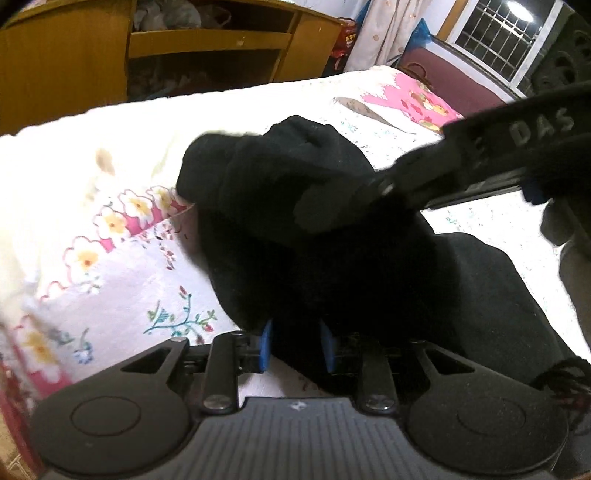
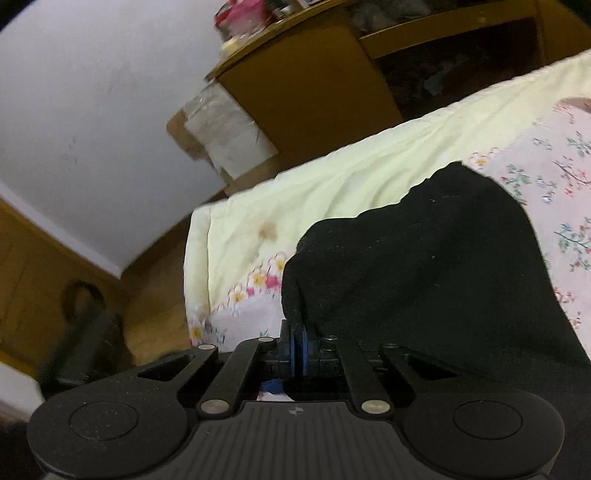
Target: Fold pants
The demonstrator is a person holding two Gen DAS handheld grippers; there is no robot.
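Black pants (image 1: 295, 221) lie bunched on a floral bedspread (image 1: 122, 258). My left gripper (image 1: 295, 343) has its blue pads a small way apart with black cloth between them, so it grips the pants. The right gripper's body (image 1: 461, 162) comes in from the right and meets the raised fold of cloth. In the right wrist view my right gripper (image 2: 299, 345) is shut, blue pads pressed on the edge of the pants (image 2: 424, 277), which hang over the fingers.
A wooden cabinet (image 1: 184, 48) with open shelves stands beyond the bed's far edge. A window (image 1: 509, 33) and curtain are at the back right. In the right wrist view, a cardboard box (image 2: 225, 136) sits by the cabinet and a dark bag (image 2: 85, 332) is on the floor.
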